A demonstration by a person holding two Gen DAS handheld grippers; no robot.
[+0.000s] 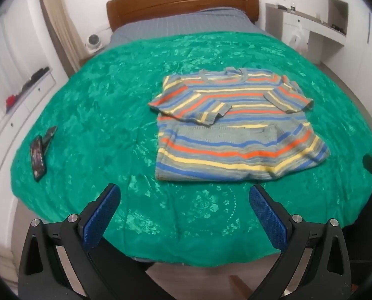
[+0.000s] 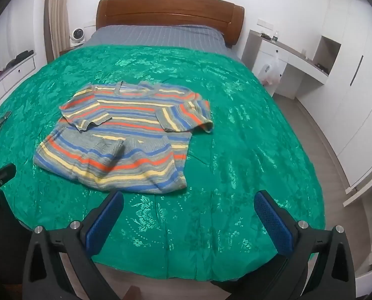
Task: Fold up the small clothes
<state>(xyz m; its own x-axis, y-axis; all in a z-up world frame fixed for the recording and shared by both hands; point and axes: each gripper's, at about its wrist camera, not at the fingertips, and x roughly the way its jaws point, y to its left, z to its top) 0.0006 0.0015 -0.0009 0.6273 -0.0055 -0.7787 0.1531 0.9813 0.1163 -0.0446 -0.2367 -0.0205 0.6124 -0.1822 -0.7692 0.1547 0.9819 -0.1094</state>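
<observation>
A: What is lying at the far left of the bed?

B: A phone [image 1: 38, 158] is resting on the green bedspread [image 1: 111, 115], near its left edge, with a small dark object just beyond it that I cannot make out. White drawer units are standing along the wall past that edge.

A: And the left gripper [image 1: 184, 192]?

B: It is hanging over the near edge of the bedspread with its blue pads [image 1: 102, 215] spread as wide as they go. Nothing is sitting between them, and it is touching no cloth.

A: Where is the garment?

B: The striped knit sweater [image 1: 235, 130] is lying flat on the bedspread, neckline toward the wooden headboard [image 1: 181, 2]. Both sleeves are lying folded in across the chest, and the lower part is bunching up a little at its right corner.

A: And the right gripper [image 2: 188, 200]?

B: It is hovering over the bedspread too, jaws gaping fully, holding nothing. In its view the sweater [image 2: 126, 135] is sitting ahead and to the left of its pads [image 2: 106, 222], apart from them.

A: Anything further right?

B: A white desk [image 2: 298, 57] is standing against the wall, with a plastic bag [image 2: 270, 71] hanging at its front.
</observation>
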